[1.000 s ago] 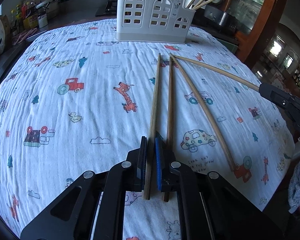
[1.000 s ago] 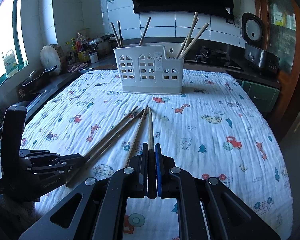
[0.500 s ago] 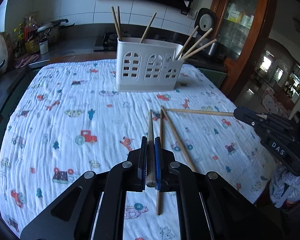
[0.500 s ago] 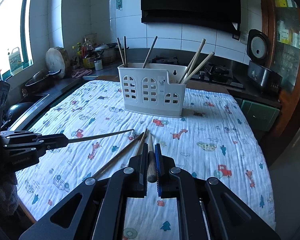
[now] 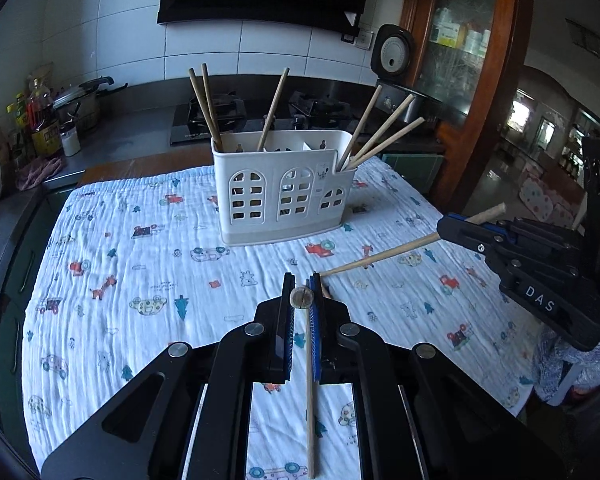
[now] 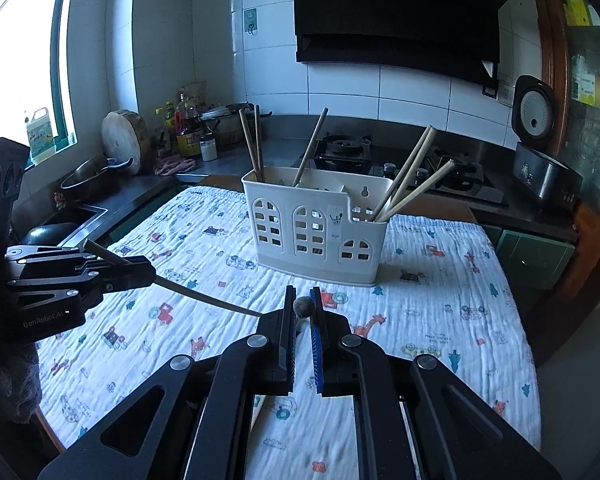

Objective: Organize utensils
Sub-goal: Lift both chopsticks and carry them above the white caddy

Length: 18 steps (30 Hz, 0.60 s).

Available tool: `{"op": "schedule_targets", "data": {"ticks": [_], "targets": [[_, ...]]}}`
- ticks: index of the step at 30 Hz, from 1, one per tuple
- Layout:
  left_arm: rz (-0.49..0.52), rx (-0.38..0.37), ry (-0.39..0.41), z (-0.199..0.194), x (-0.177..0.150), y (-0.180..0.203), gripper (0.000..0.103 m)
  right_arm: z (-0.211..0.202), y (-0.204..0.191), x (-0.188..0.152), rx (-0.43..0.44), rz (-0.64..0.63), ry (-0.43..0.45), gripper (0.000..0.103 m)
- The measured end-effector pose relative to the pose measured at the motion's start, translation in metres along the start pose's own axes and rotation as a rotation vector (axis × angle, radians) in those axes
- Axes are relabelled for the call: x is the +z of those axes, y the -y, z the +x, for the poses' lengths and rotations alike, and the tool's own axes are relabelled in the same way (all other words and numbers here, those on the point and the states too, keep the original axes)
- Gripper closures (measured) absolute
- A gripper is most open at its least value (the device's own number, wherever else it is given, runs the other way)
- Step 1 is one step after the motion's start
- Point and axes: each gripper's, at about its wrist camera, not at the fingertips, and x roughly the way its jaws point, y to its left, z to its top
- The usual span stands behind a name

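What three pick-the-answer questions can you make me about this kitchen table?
1. Where does the white holder stand?
A. on the stove
B. on the cartoon cloth
C. on the floor

2. How many chopsticks stick up out of it?
A. three
B. nine
C. six

3. What is the left hand-held gripper doing?
A. pinching one chopstick
B. hanging open and empty
C. squeezing a spoon

Answers:
1 B: the white holder sits on the cartoon cloth.
2 C: the chopsticks stand two, one and three.
3 A: the left hand-held gripper is shut on a chopstick.
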Motion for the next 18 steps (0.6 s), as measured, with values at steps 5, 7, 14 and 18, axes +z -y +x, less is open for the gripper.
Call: {"op": "schedule_targets", "data": {"ticks": [5, 7, 14, 18], "targets": [[0.009, -0.012, 0.004, 0.001, 0.024, -0.007, 0.097, 0.005, 0.011, 0.031, 0.007, -0.008, -0.004, 0.096], [0.012, -0.011, 0.006, 0.002, 0.034, -0.010, 0.097, 0.007, 0.016, 0.044, 0.014, -0.010, -0.019, 0.096], [0.023, -0.001, 0.031, -0.001, 0.074, -0.019, 0.097, 0.005, 0.027, 0.091, 0.014, -0.038, -0.013, 0.096], [0.021, -0.002, 0.074, -0.010, 0.106, -0.024, 0.097, 0.002, 0.035, 0.121, 0.030, -0.025, 0.013, 0.096]]}}
